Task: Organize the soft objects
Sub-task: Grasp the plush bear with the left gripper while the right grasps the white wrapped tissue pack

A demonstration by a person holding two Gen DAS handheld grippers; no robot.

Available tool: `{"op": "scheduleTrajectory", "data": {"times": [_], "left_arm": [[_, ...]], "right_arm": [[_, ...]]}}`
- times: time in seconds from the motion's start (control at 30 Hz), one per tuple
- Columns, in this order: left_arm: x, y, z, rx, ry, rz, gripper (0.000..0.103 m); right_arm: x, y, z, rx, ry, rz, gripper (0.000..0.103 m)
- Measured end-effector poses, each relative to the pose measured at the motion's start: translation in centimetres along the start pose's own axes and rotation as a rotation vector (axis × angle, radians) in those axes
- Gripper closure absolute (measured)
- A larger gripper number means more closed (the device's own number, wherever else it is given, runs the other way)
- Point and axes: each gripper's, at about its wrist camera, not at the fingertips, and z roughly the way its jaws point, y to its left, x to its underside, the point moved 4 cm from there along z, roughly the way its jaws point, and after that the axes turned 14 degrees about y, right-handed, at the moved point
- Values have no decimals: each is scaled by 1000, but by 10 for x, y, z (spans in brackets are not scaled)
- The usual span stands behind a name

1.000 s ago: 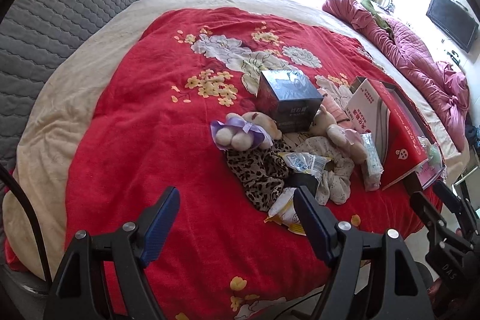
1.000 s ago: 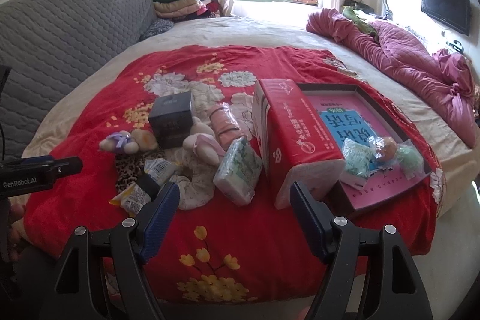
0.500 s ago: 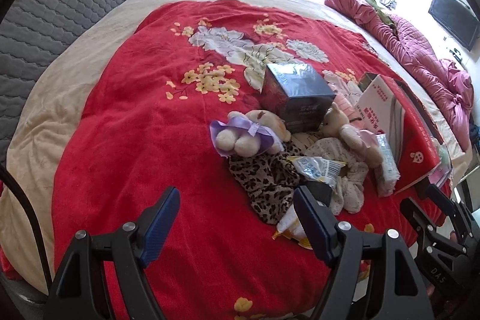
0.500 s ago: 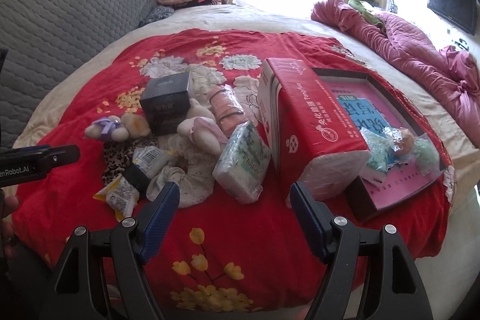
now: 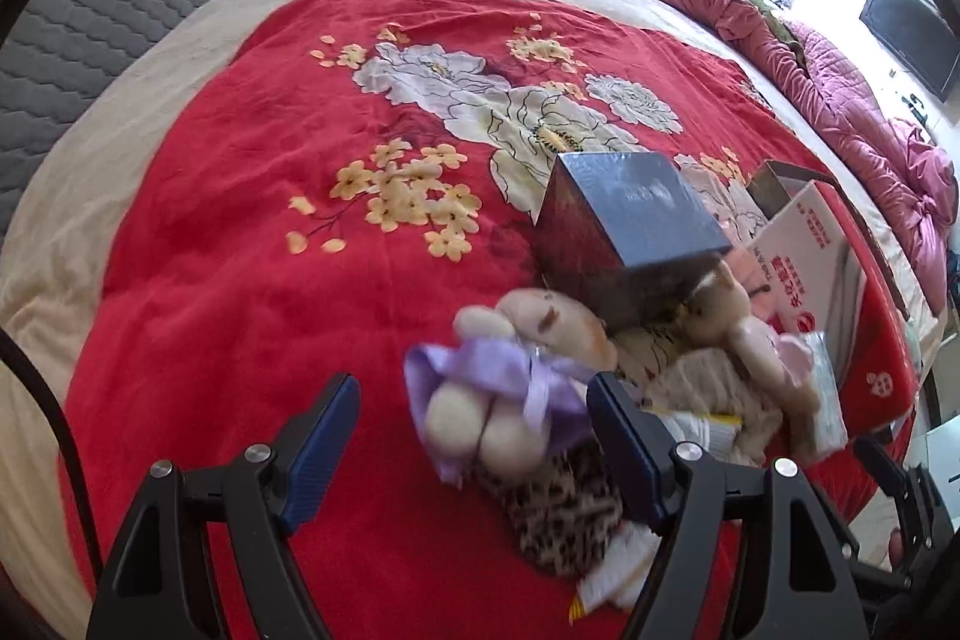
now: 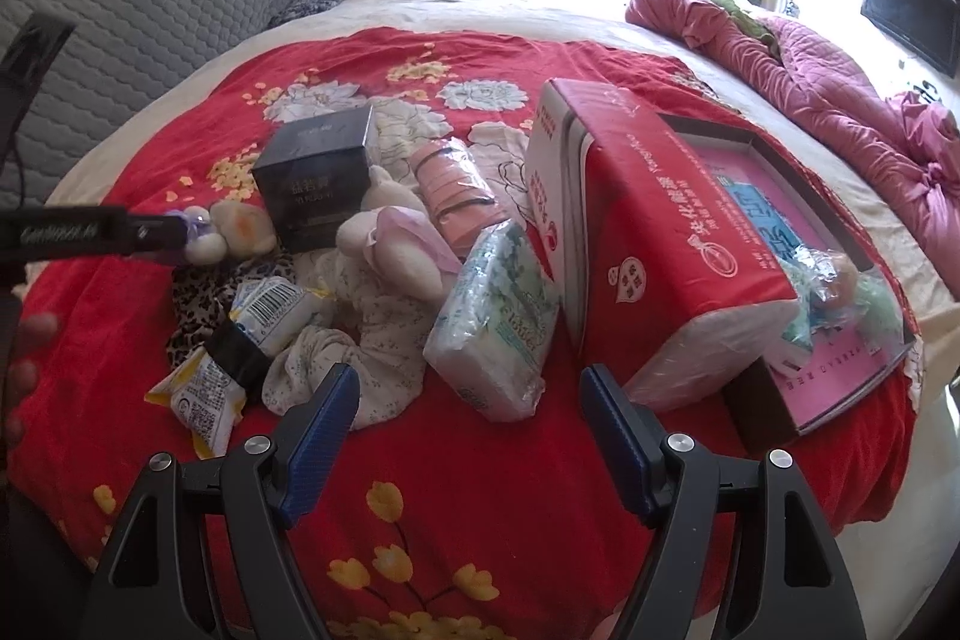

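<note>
A small plush in a purple dress [image 5: 510, 388] lies on the red floral blanket [image 5: 252, 280], just ahead of my left gripper [image 5: 474, 394]. That gripper is open, and its pads do not touch the toy. Under the toy lies a leopard-print cloth [image 5: 564, 514]. A second plush in pink [image 6: 396, 244] rests on a white flowered cloth [image 6: 360, 340]. My right gripper [image 6: 468, 382] hangs open and empty above the blanket, just short of a soft tissue pack [image 6: 498, 322]. In the right wrist view the left gripper [image 6: 90, 232] reaches the purple plush [image 6: 204, 235] from the left.
A black box [image 5: 624, 232] stands behind the plush toys. A red tissue carton [image 6: 660, 232] leans on a pink box tray [image 6: 840, 376] holding wrapped items. Snack packets [image 6: 270, 310] and a pink roll [image 6: 456, 184] lie in the pile. A crumpled magenta quilt [image 6: 810, 40] lies far right.
My left gripper has moved forward and down, so the purple plush now sits right at its fingertips. The right gripper has sunk closer to the tissue pack. Both stay open.
</note>
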Motion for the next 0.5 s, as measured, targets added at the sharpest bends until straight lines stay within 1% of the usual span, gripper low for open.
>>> {"op": "scheduleTrajectory", "data": {"times": [0.07, 0.13, 0.3, 0.4, 0.47, 0.5], "left_arm": [[-5, 1, 8, 11, 13, -9, 26], [-8, 3, 14, 22, 9, -23, 26], [-9, 5, 21, 43, 1, -17, 26], [-10, 6, 22, 65, 0, -14, 28], [-11, 6, 22, 77, 2, -3, 31], [-11, 6, 22, 82, 1, 4, 32]], "right_arm": [[-1, -1, 4, 6, 2, 3, 26], [-2, -3, 7, 12, 2, 12, 26], [-5, -3, 16, 28, 11, 13, 26], [-7, -2, 21, 37, 8, 14, 26], [-9, -1, 24, 59, 8, 17, 31], [-10, -1, 26, 72, 13, 15, 33]]}}
